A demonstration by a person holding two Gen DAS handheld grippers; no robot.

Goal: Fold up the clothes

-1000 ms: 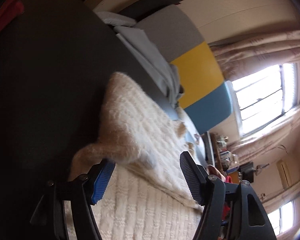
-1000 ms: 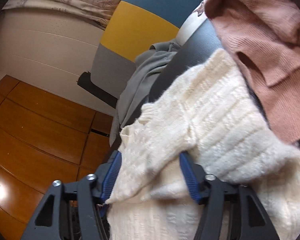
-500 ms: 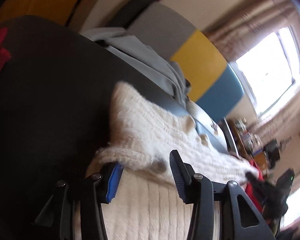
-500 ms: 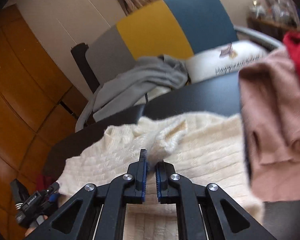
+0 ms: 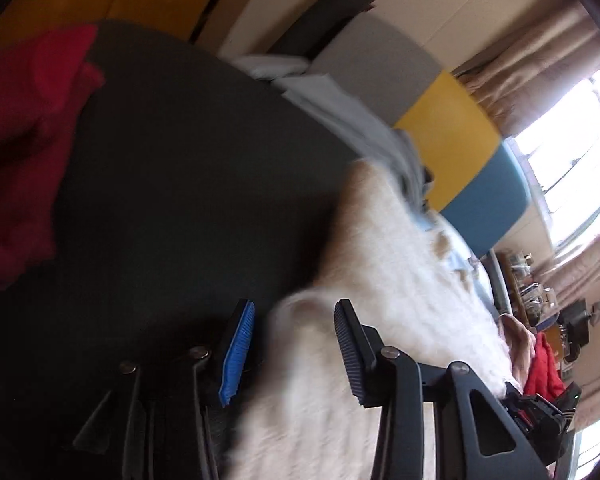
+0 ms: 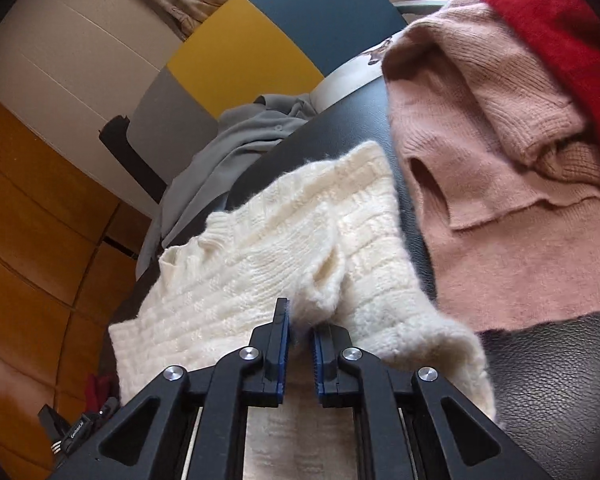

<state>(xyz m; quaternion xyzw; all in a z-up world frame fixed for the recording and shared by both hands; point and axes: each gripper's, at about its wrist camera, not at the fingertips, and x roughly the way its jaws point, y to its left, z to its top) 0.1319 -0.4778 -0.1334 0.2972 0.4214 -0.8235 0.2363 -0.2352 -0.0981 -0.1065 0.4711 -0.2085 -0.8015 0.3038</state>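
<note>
Black leather surface [image 6: 548,384] carried the cream sweater [image 6: 284,248], beside a pink knit [image 6: 496,184]. My right tool [image 6: 299,350] pinched a sweater fold, jaws easing apart; my left tool [image 5: 290,356] was closing around its edge.

- Cream sweater [image 6: 284,252]: thick, fuzzy ribbed knit, matt.
- Pink sweater [image 6: 496,208]: finer, soft knit cloth.
- Red garment [image 6: 548,28]: fleecy-looking cloth; in the blurred left wrist view its weave cannot be told.
- Bench [image 6: 548,392]: black, grained like leather, with a slight sheen.
- Grey garment [image 6: 228,160]: smooth, thin woven cloth.
- Fingers [image 6: 280,344]: matt black plastic with ridged blue pads and shiny metal pins.
- Floor [image 6: 32,216]: glossy wood.
</note>
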